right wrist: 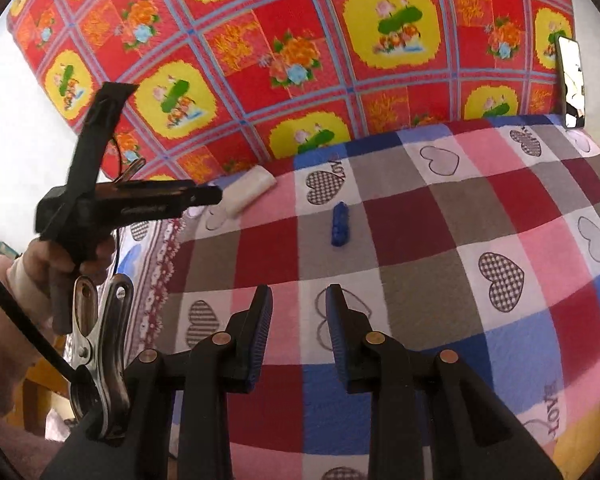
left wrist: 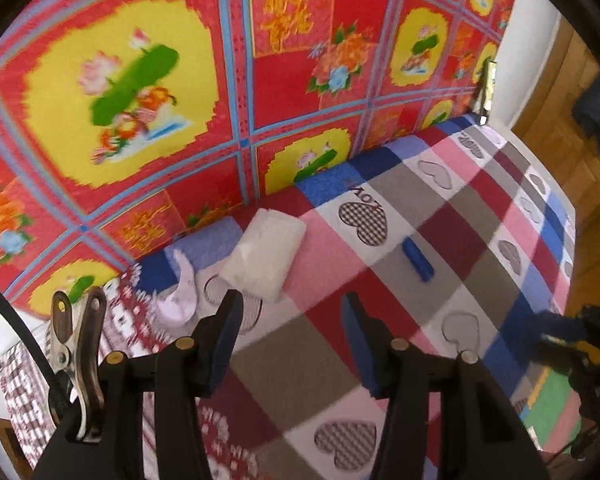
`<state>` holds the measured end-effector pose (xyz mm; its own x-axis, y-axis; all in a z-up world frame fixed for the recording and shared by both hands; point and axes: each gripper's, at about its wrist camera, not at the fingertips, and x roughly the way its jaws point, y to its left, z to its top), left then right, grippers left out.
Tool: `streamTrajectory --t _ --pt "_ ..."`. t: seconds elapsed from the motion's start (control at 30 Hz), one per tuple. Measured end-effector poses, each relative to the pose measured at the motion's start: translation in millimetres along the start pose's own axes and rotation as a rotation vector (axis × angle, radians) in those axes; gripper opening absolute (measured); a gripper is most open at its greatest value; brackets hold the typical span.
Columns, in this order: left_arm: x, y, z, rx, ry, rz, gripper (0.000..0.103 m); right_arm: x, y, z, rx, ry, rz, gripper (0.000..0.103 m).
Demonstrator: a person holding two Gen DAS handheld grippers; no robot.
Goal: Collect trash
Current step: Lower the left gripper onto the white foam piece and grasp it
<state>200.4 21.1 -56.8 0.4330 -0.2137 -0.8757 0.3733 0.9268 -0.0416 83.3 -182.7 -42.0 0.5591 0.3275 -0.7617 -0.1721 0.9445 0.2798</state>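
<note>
My left gripper (left wrist: 290, 312) sits at the bottom centre of its own view, its blue-padded jaws standing apart with nothing between them, only the checked bedspread (left wrist: 452, 240) showing through the gap. My right gripper (right wrist: 298, 304) occupies the bottom centre of its view likewise, jaws parted more narrowly and empty, hovering above a heart-printed square of the same bedspread. In the right view the left gripper appears again at the left edge, mid-height, held in my left hand (right wrist: 66, 256), its tip reaching toward the white packet (right wrist: 250, 190). That packet, a soft white rectangular pack, lies on the bedspread near its far edge, just beside the red floral mattress (left wrist: 148, 60) that stands upright behind the bed; in the left view it sits at centre, just above the left finger of my left gripper, apart from it. A small blue item (left wrist: 418, 260), elongated and crumpled-looking, lies on the bedspread right of centre in the left view and above centre in the right view, well apart from both grippers; what it is I cannot tell. A pale pink article (left wrist: 180, 300) lies at lower left of the left view, beside the white packet. A phone or mirror-like slab (right wrist: 571, 80) leans against the floral mattress at the upper right of the right view. Wooden flooring (left wrist: 560, 120) shows at the right edge of the left view.
</note>
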Motion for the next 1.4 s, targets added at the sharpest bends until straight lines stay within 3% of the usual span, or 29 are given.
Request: streamTrajectory --t 0.3,0.57,0.9,1.0,1.07,1.17,1.4 --pt "69 -4 20 0.01 0.066 0.057 0.055 27 -30 10 0.01 0.052 0.008 0.029" --pt "88 2 28 0.012 0.082 0.103 0.055 44 -38 19 -0.001 0.07 0.023 0.029" --pt "95 16 29 -0.107 0.071 0.123 0.056 65 -31 27 -0.039 0.076 0.032 0.029" --pt "92 21 28 -0.123 0.056 0.139 0.04 72 -30 28 -0.045 0.074 0.031 0.029" --pt "88 23 26 -0.142 0.054 0.151 0.021 77 -29 29 -0.048 0.072 0.033 0.029" --pt "79 32 20 -0.197 0.048 0.122 0.015 84 -28 30 -0.057 0.066 0.023 0.029" --pt "40 37 -9 -0.305 0.015 0.098 0.014 101 -26 38 -0.076 0.068 0.0 0.029"
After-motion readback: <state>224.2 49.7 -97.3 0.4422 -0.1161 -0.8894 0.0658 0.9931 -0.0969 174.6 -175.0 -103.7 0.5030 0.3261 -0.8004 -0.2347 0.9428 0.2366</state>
